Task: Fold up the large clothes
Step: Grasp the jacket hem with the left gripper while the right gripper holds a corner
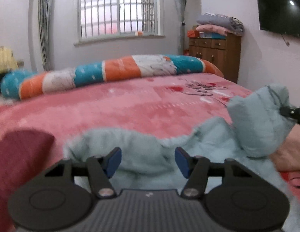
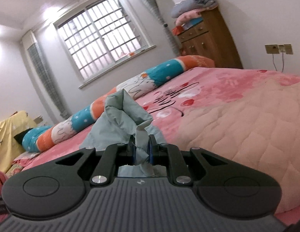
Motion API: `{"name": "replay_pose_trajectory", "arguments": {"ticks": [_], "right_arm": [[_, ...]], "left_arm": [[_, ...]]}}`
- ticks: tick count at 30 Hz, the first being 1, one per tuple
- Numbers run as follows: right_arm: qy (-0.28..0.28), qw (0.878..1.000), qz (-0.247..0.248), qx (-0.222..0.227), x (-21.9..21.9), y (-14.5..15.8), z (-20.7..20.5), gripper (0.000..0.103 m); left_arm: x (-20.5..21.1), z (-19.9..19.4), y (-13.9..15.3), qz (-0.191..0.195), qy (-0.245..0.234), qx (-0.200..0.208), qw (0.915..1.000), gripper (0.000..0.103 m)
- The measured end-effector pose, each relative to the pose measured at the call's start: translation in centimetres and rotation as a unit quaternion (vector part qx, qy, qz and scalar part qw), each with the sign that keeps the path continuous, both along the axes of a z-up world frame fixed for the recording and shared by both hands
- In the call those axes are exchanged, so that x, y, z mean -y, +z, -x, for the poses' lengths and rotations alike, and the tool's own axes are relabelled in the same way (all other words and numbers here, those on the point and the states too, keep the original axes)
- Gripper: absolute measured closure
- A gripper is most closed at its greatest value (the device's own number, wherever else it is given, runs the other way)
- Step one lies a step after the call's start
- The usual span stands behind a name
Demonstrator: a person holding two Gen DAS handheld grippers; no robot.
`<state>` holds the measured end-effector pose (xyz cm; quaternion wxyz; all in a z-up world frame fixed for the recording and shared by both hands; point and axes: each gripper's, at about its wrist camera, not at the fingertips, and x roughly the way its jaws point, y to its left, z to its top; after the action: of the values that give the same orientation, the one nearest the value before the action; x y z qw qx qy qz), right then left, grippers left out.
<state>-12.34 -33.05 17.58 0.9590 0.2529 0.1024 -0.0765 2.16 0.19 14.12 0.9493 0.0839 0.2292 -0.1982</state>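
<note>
A pale blue-green garment (image 1: 142, 154) lies bunched on the pink bed (image 1: 130, 112). My left gripper (image 1: 148, 161) is open, its blue pads spread above the garment's near part, empty. My right gripper (image 2: 142, 151) is shut on a fold of the same garment (image 2: 123, 119) and holds it raised above the bed. In the left wrist view the lifted fold (image 1: 258, 119) stands up at the right, with the right gripper's tip (image 1: 292, 113) on it.
A rolled orange, teal and white quilt (image 1: 111, 73) lies along the bed's far side. A dark red cloth (image 1: 18, 158) lies at the left. A peach quilted blanket (image 2: 246, 125) lies at the right. A wooden cabinet (image 1: 215, 54) with stacked bedding stands by the window.
</note>
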Motion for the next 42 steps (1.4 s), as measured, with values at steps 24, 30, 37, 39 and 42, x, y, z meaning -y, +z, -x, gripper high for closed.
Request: {"name": "replay_pose_trajectory", "arguments": {"ticks": [24, 30, 37, 39, 42], "right_arm": [[0.016, 0.999, -0.037, -0.011, -3.4, -0.1, 1.7, 0.089], [0.025, 0.996, -0.080, -0.004, -2.2, -0.4, 1.1, 0.088], [0.037, 0.995, -0.089, -0.010, -2.8, -0.5, 0.8, 0.088], [0.039, 0.995, -0.091, -0.010, -2.9, -0.4, 0.7, 0.088], [0.042, 0.993, -0.112, -0.005, -2.5, -0.6, 0.8, 0.088]], "left_arm": [[-3.7, -11.3, -3.3, -0.087, -0.086, -0.114, 0.9859, 0.026], [-2.3, -11.4, -5.1, -0.146, -0.067, -0.086, 0.9834, 0.018], [0.4, -13.3, -8.9, -0.219, -0.038, -0.090, 0.9708, 0.009], [0.7, -13.9, -9.6, -0.216, -0.016, -0.085, 0.9724, 0.013], [-0.2, -16.1, -10.1, -0.182, 0.075, -0.108, 0.9745, 0.013]]}}
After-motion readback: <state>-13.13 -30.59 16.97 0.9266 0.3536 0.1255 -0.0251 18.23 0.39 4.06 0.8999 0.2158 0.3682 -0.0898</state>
